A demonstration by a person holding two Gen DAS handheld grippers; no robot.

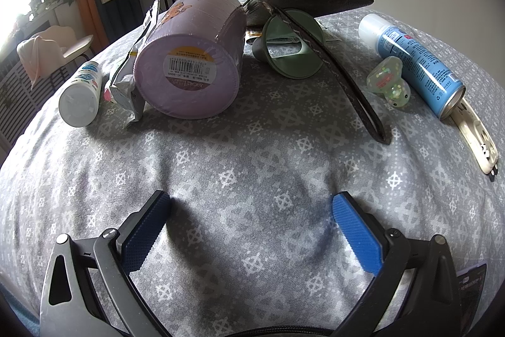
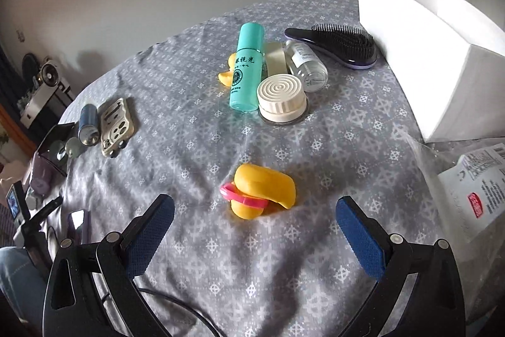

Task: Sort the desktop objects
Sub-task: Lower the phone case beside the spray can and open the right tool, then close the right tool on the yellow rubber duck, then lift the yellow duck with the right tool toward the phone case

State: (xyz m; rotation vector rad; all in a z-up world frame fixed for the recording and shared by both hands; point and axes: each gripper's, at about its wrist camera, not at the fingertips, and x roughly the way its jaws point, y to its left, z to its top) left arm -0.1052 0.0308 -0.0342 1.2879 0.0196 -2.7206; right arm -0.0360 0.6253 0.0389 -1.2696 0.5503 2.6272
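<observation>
Duck (image 2: 263,190), yellow with a pink ring (image 2: 243,198) around its neck, lies on its side in the lower centre of the right wrist frame, on the grey patterned cloth (image 2: 195,141). It sits just ahead of the right gripper (image 2: 255,218), between the lines of the two blue pads. Jaws stand wide apart and hold nothing.

Handling, as judged:
- Likely hollow soft plastic or rubber: light, yielding under pressure, smooth and rounded.
- A rounded body can squirt out of flat pads. Take hold across the widest part of the body, not the head or the ring.
- Close gently; the soft cloth beneath gives way, so the pads can sink in beside the duck.

Other items, upper centre of the same frame: teal bottle (image 2: 247,68), white ribbed jar (image 2: 282,98), clear bottle (image 2: 307,67), hairbrush (image 2: 337,48). A white box (image 2: 442,59) stands at the upper right, a probable destination.

Left gripper (image 1: 252,212) hovers over bare cloth in the lower part of the left wrist frame, jaws wide apart and empty. Ahead of it lie a purple canister (image 1: 192,59), a white bottle (image 1: 82,93), a green funnel (image 1: 290,48) and a blue spray can (image 1: 413,59).
</observation>
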